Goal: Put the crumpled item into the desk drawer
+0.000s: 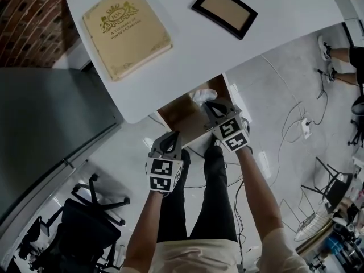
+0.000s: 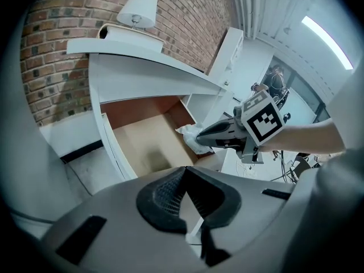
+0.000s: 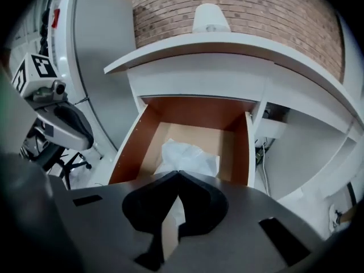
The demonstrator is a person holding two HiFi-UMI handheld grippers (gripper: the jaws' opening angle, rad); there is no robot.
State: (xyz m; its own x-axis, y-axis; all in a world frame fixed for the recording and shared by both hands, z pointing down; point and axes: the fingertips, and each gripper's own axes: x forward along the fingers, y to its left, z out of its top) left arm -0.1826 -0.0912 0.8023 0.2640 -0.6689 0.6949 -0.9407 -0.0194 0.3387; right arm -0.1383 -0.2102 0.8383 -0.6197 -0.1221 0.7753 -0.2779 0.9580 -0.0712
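Observation:
The crumpled white item (image 1: 202, 95) hangs over the open desk drawer (image 1: 181, 117), whose inside is brown and beige. My right gripper (image 1: 209, 104) is shut on it. In the right gripper view the white item (image 3: 189, 155) bulges out past the closed jaws of the right gripper (image 3: 179, 175), above the drawer floor (image 3: 226, 141). My left gripper (image 1: 170, 136) is lower and to the left of the drawer front, shut with nothing in it. From the left gripper (image 2: 185, 172) I see the right gripper (image 2: 223, 134) holding the item (image 2: 190, 138) at the drawer's (image 2: 139, 144) right side.
A cream book (image 1: 126, 30) and a dark picture frame (image 1: 224, 10) lie on the white desk top (image 1: 187, 44). A white lamp (image 3: 209, 17) stands on the desk. A grey cabinet (image 1: 45, 118) and an office chair (image 1: 85, 220) are at the left. Cables (image 1: 301, 124) trail on the floor.

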